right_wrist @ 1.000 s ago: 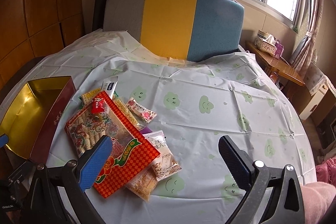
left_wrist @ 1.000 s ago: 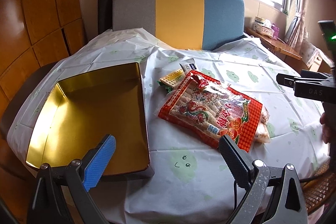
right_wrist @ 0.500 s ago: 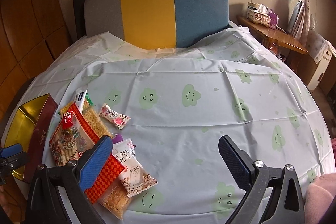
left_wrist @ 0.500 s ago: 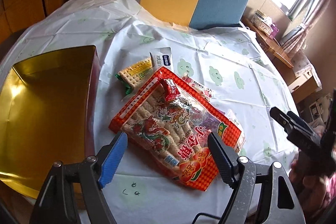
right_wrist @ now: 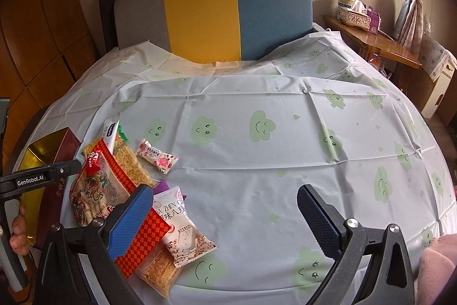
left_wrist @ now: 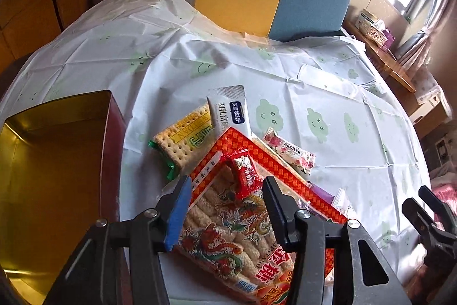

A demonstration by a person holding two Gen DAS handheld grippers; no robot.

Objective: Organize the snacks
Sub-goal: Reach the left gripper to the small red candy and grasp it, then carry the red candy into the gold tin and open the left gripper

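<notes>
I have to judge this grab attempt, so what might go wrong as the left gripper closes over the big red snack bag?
The left gripper is closing around the small red candy lying on the big red bag, so it may pinch only the candy. Lifting the bag may drag the snacks it overlaps. The gold box sits close beside.

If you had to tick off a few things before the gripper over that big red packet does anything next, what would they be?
1. Left gripper over the big red packet: ok.
2. Jaws closing, pads pressing the packet: cannot tell.
3. Small red candy lies on the packet between the fingers, may get pinched: not ok.
4. Gold box open with room inside: ok.
5. Right gripper open, holding nothing: ok.
6. Other snacks tucked under the packet, such as the cracker pack, may get dragged: not ok.
</notes>
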